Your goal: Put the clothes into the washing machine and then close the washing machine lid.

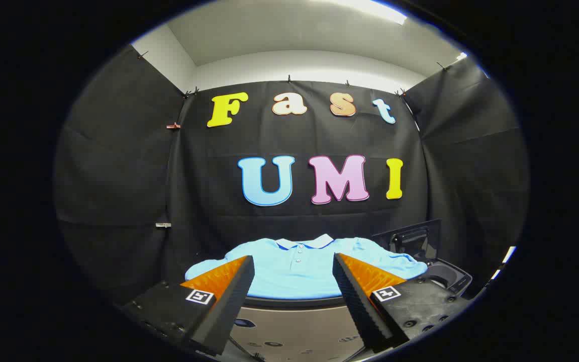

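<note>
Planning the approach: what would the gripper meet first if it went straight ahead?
Probably the light blue polo shirt, spread flat just beyond the open gripper and in line with the gap between its fingers. Depth is unclear, so the gripper might pass above it.

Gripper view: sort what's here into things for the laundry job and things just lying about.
For the job: light blue polo shirt lying spread out flat beyond the open gripper; washing machine beside the shirt, its black lid raised.

Just about: clips on the booth wall.
</note>
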Available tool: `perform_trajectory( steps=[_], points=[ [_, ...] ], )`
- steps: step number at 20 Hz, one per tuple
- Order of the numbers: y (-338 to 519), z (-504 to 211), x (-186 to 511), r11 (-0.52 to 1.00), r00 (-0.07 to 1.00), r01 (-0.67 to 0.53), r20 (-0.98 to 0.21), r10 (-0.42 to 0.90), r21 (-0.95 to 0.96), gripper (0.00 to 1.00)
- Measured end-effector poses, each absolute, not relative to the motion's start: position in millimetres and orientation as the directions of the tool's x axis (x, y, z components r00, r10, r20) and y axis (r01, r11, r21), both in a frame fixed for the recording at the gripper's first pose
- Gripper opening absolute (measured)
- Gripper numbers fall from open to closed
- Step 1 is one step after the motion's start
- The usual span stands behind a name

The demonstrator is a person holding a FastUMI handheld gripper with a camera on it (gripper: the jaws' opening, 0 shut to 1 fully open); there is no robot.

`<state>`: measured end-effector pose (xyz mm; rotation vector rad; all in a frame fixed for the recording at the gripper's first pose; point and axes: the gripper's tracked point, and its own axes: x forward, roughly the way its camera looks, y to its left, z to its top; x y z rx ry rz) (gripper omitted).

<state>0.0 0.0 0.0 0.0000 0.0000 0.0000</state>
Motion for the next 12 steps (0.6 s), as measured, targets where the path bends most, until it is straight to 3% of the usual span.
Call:
perform_trajectory(
  steps=[12],
  points=[
    [-0.7, 4.4, -6.3, 1.0, 1.0, -0.002, 0.004, 0.002, -0.002, 0.98]
  ],
)
